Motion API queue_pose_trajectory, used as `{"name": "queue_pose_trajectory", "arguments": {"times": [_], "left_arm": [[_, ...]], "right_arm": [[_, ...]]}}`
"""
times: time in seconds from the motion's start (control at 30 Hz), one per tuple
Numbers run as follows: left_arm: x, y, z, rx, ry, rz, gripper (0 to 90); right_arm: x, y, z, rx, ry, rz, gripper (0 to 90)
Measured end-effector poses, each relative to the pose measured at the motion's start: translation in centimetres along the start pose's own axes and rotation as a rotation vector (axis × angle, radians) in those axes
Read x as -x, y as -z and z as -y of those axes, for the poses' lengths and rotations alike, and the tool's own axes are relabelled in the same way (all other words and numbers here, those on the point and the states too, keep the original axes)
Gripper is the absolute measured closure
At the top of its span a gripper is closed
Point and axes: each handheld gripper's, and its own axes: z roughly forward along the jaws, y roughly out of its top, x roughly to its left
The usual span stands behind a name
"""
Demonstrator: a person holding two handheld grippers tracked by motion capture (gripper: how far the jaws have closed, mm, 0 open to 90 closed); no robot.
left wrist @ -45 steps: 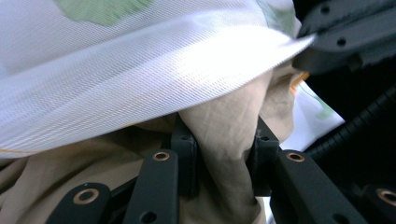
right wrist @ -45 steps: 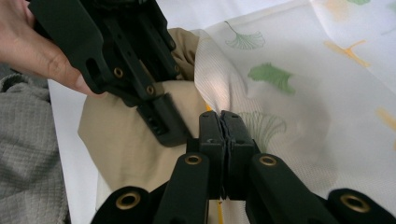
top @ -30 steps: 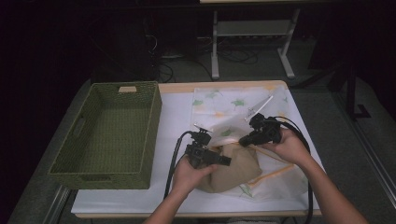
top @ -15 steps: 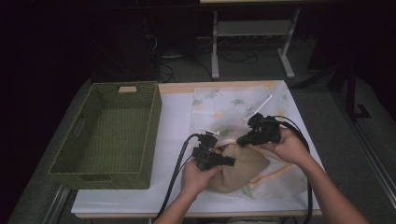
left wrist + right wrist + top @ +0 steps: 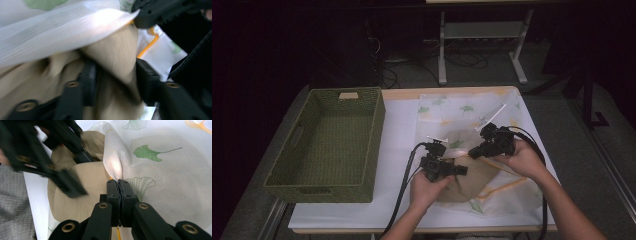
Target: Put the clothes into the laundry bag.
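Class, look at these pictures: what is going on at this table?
A person works a white mesh laundry bag with leaf prints, using two handheld grippers. The right gripper is shut on the bag's edge, holding its mouth up. The left gripper has a fold of beige cloth between its jaws, which have just been opening, at the mouth of the bag. The cloth lies partly under the mesh. A green woven basket sits to the left.

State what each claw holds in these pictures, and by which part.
The right claw is shut on the mesh bag, pinching the edge of its opening. The left claw has just been opening, with a fold of the beige cloth between its jaws; a grip cannot be told.
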Motion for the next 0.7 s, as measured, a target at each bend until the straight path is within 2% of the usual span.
{"name": "queue_pose_trajectory", "arguments": {"times": [0.07,0.13,0.2,0.27,0.33,0.43,0.5,0.53,0.57,0.63,0.7], "left_arm": [[0.0,0.9,0.4,-0.007,-0.012,-0.016,46.7],[-0.1,1.2,0.7,-0.014,-0.009,-0.014,38.7],[0.0,1.4,1.2,-0.042,-0.008,-0.001,36.7],[0.0,1.0,1.8,-0.072,-0.026,-0.013,35.0],[-0.1,0.2,1.9,-0.088,-0.026,-0.027,37.1],[-0.2,-0.9,1.7,-0.056,-0.031,-0.041,54.2],[-0.2,-1.6,1.3,-0.037,-0.033,-0.024,73.5],[-0.2,-1.6,1.3,-0.037,-0.033,-0.024,77.2],[0.0,-2.0,0.9,-0.005,-0.024,-0.004,79.0],[0.4,-2.2,0.3,0.013,-0.023,0.005,80.2],[0.7,-2.5,-0.4,0.056,0.006,0.026,80.5]], "right_arm": [[0.1,0.0,0.0,0.003,-0.006,0.0,87.8],[0.2,0.0,-0.1,0.008,-0.007,0.002,87.8],[0.2,-0.1,-0.1,0.01,-0.007,0.003,87.8],[0.2,-0.1,-0.1,0.01,-0.01,0.005,87.8],[0.2,-0.3,-0.1,0.009,-0.009,0.004,87.7],[-0.1,-0.4,-0.1,0.006,0.002,0.009,87.7],[-0.3,-0.4,0.1,0.001,0.003,0.007,87.7],[-0.3,-0.4,0.2,0.0,0.006,0.007,87.7],[-0.4,-0.2,0.2,0.0,0.005,0.006,87.7],[-0.5,0.2,0.1,0.003,0.011,0.01,87.7],[-0.7,0.9,-0.1,0.011,0.022,0.019,87.7]]}}
